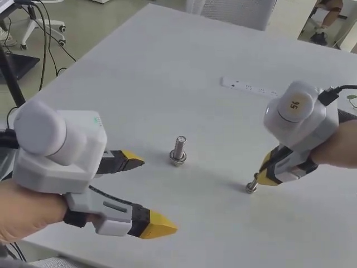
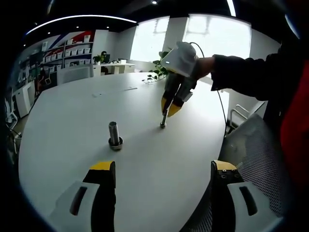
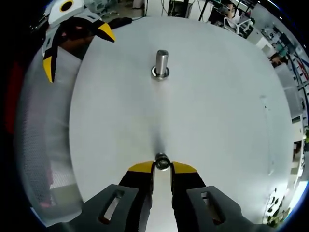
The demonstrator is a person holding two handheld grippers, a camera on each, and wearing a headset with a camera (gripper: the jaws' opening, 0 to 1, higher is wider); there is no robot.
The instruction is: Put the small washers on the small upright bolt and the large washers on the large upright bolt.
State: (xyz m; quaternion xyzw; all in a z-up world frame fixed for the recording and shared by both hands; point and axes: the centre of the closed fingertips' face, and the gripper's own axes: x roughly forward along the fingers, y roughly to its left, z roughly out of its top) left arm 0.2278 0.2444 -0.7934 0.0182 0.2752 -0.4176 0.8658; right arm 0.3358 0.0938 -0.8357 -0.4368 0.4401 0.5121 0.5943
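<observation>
the right gripper (image 1: 262, 177) sits low over the small upright bolt (image 1: 251, 186) at the right, likely to seat a washer. its jaws are nearly closed, tips flanking the bolt's top; whether they pinch a washer i cannot tell. the left gripper (image 1: 152, 194), wide open and empty, hovers near-left of the large upright bolt (image 1: 178, 151) on the table (image 1: 167, 67).

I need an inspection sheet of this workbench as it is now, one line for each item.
Surface: white table, matt.
Job's things: large bolt upright, ring at its foot, washers or head unclear; small bolt upright.
Clutter: power strip on the table.
Grippers: left gripper open, empty; right gripper jaws nearly together at the small bolt's top, grip unclear.
Cables: floor cables; plug cable at the right gripper.
Surroundings: chair behind the table.
</observation>
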